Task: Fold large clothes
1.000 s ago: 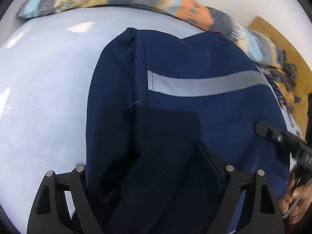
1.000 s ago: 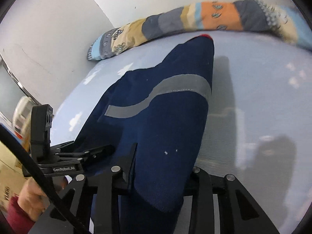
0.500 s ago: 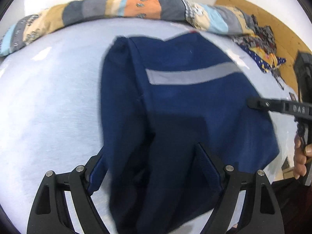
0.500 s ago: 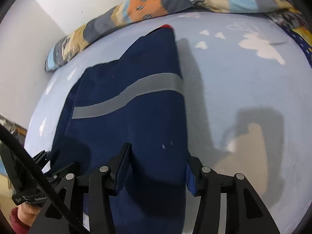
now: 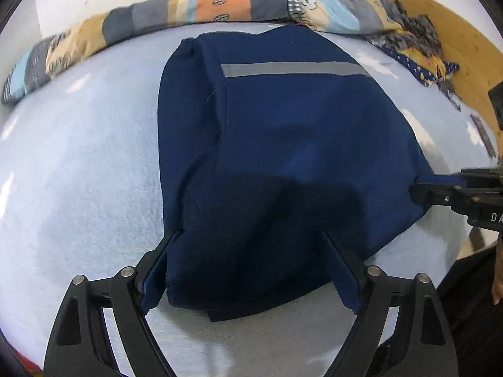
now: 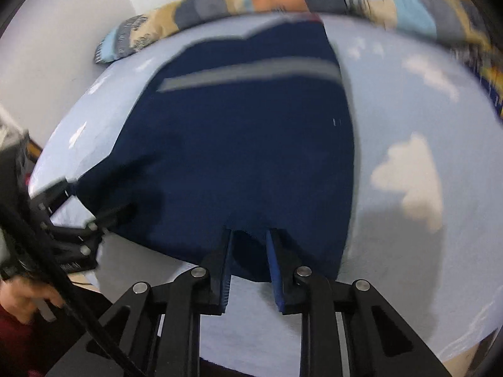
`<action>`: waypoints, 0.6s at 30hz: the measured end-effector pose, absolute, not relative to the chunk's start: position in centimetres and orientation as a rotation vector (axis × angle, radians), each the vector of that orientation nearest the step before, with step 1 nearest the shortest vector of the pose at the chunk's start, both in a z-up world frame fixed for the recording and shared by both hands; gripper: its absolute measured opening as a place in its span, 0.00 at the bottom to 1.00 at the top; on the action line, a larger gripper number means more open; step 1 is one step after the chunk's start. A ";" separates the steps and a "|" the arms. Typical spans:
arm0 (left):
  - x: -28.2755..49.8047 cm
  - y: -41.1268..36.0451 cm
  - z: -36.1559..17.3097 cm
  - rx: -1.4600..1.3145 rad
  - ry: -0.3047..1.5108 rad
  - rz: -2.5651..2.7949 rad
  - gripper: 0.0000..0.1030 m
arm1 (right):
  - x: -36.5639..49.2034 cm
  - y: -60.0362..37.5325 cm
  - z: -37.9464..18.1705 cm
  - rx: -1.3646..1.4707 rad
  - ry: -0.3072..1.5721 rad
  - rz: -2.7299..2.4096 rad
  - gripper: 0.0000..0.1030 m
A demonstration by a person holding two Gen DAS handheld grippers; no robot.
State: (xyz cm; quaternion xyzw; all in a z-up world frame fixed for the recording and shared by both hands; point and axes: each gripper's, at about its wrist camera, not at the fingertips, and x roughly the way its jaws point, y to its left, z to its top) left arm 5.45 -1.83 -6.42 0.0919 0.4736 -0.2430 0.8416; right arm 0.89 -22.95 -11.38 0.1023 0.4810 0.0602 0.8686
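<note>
So in the left wrist view, the navy garment (image 5: 283, 157) is lying mostly flat on the pale blue bed (image 5: 78, 172), already folded in on itself, with a grey reflective stripe (image 5: 292, 69) running across the far end and a folded-over strip along its left side. The left gripper (image 5: 248, 242) has its jaws spread wide and opening a touch more, straddling the near edge of the fabric; the cloth sits between the fingers but the pads don't look like they're pressing on it, so it reads as let go or just about to scoop, not a real hold. Over at the right edge of that view the right gripper (image 5: 418, 188) comes in from the side and looks pinched on the garment's right corner, probably to keep that corner taut. A patchwork quilt (image 5: 204, 3) is bunched up along the wall behind, well clear of the work. Switching to the right wrist view, it's motion-blurred, but the same garment (image 6: 251, 141) fills the middle, and the right gripper (image 6: 250, 242) has its jaws narrow and closing, with a bit of the near hem tucked between them. Seems like it's grabbing the hem to carry it over for the next fold. The left gripper (image 6: 81, 207) shows at the far left, at the garment's other near corner, with the person's hand (image 6: 25, 295) below it.
</note>
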 end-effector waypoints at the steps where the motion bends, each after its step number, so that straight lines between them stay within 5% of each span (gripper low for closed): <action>1: 5.4 -1.7 -6.0 0.197 0.994 -0.512 0.85 | 1.0 -23.2 -11.2 0.228 1.012 0.128 0.21; 9: 10.5 -2.0 0.2 0.168 0.770 -0.481 0.85 | 5.0 -25.5 -4.2 0.231 0.829 0.108 0.23; 18: 20.7 -6.7 -4.4 0.176 0.861 -0.336 0.85 | 18.6 -26.1 -5.4 0.218 0.826 0.000 0.23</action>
